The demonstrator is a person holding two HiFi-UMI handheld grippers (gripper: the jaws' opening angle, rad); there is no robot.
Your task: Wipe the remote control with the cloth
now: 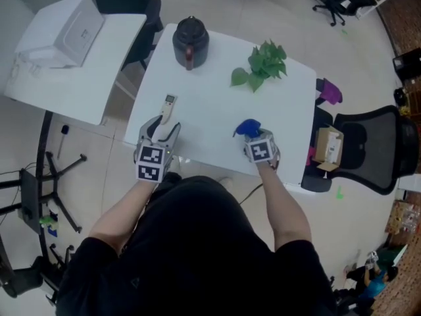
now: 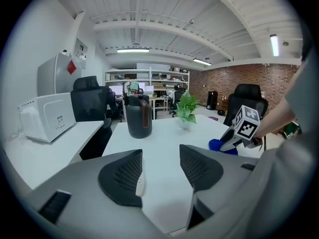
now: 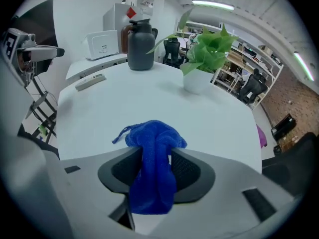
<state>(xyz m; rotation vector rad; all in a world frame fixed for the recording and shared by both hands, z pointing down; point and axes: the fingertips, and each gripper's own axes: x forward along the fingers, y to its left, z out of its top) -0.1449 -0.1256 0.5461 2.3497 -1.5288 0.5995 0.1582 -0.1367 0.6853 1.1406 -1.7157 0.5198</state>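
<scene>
The left gripper (image 1: 164, 126) has its jaws spread wide, with nothing between the dark ribbed pads (image 2: 124, 176). In its own view the bare white table (image 1: 210, 120) shows through the gap. The slim off-white remote control (image 1: 168, 108) lies flat on that table by the left edge. Its near end sits just ahead of this gripper's jaw tips in the head view. In the left gripper view only a sliver of the remote control (image 2: 140, 182) shows past the inner edge of the left-hand pad. No pad touches it.

The right gripper (image 1: 252, 137) is tilted steeply down at the table's near edge. It has the bunched blue terry cloth (image 1: 248, 128) between its jaws. In the right gripper view the jaws stand only as far apart as the bunch is thick. The blue cloth (image 3: 153, 176) fills the gap from pad to pad. One bunch bulges out beyond the tips and a tail drapes back toward the camera. Both pads seem to bear on it, though how firmly they pinch is hard to judge from here.

The remote control (image 3: 90, 81) is well apart from the right gripper, off to its left across open tabletop. A dark grey jug (image 1: 190, 40) and a small green potted plant (image 1: 262, 64) stand at the far side of the table.
</scene>
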